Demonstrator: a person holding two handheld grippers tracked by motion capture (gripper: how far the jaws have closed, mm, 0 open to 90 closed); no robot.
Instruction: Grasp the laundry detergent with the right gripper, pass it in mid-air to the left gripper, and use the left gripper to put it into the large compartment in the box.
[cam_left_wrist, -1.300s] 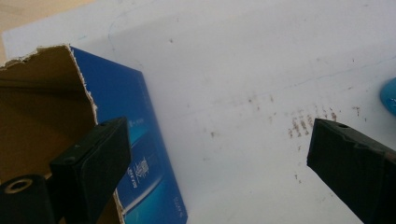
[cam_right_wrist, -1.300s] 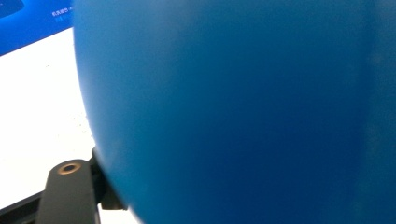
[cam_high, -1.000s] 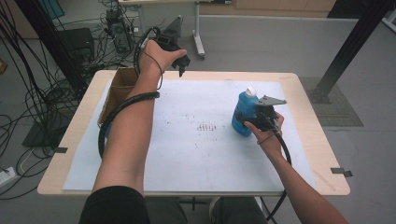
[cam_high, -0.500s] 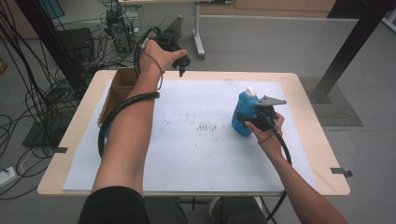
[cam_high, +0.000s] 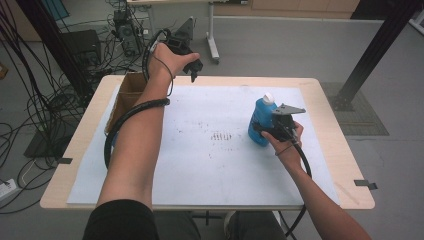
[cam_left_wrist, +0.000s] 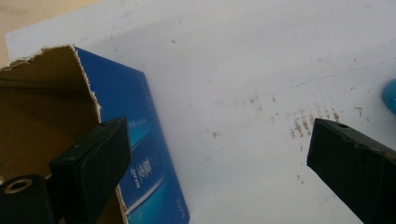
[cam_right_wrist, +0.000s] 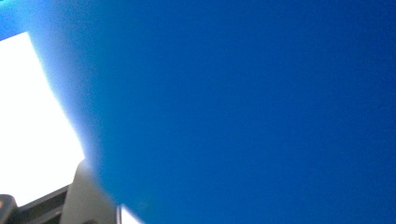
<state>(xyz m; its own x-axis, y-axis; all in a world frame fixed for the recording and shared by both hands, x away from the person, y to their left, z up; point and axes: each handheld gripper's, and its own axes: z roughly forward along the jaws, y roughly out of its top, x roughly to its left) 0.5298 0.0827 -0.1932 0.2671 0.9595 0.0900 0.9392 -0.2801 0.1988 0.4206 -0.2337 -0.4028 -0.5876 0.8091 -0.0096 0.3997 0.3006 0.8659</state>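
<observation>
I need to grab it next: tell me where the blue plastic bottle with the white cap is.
In the high view the blue plastic bottle with the white cap stands upright on the table's right half, against the right claw.

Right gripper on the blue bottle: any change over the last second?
The right gripper has just been closing its jaws on the blue bottle, which stands between them. Both hands, the bottle, the left gripper and the cardboard box kept their places.
</observation>
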